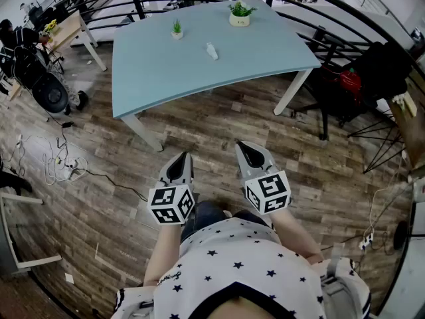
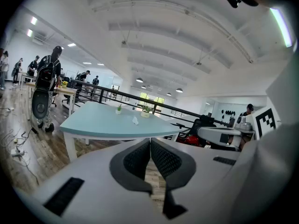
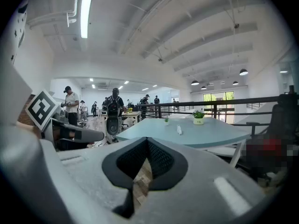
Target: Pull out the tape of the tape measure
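A small white object, possibly the tape measure, lies near the middle of a light blue table far ahead of me. It also shows as a white speck in the left gripper view and as one in the right gripper view. My left gripper and right gripper are held close to the person's body, over the wooden floor and well short of the table. Both are shut with nothing between the jaws, as the left gripper and right gripper show in their own views.
Two small potted plants stand at the table's far side. A black chair with a red bag is right of the table. A black railing runs behind it. Cables lie on the floor at left.
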`<action>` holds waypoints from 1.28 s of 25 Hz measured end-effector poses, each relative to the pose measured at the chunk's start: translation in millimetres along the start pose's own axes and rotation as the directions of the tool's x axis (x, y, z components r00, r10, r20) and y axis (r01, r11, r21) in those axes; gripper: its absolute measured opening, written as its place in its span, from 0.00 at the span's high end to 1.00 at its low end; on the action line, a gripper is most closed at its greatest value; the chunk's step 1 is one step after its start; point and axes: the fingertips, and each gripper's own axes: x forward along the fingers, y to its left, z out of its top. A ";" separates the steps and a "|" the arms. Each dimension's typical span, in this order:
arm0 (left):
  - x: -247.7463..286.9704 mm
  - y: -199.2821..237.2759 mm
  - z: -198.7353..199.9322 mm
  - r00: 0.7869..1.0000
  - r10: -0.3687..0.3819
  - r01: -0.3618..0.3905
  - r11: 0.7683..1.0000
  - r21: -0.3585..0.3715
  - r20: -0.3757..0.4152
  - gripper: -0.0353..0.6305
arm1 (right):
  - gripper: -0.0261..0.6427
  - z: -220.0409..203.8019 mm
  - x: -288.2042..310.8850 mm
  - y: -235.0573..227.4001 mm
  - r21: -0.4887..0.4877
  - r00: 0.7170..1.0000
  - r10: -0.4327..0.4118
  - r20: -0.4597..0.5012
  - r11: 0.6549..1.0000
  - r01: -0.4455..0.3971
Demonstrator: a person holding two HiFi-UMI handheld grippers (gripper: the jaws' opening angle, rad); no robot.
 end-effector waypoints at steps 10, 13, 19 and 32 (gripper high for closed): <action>-35.1 -20.5 -7.6 1.000 0.013 -0.013 1.000 0.015 0.011 0.94 | 0.95 -4.4 -37.9 17.5 0.000 1.000 0.018 0.013 1.000 -0.018; -39.7 -23.9 -9.2 1.000 0.018 -0.018 1.000 0.013 0.017 0.94 | 0.95 -4.2 -43.0 19.6 0.000 0.999 0.026 0.019 1.000 -0.026; -42.6 -41.0 -12.7 1.000 0.003 -0.003 1.000 0.019 0.016 0.94 | 0.95 -8.7 -55.8 17.5 0.035 0.998 0.057 0.018 0.998 -0.058; -44.4 -49.9 -20.2 1.000 -0.003 0.003 1.000 0.014 0.020 0.92 | 0.93 -18.6 -56.4 15.6 0.039 0.998 0.058 0.001 0.998 -0.058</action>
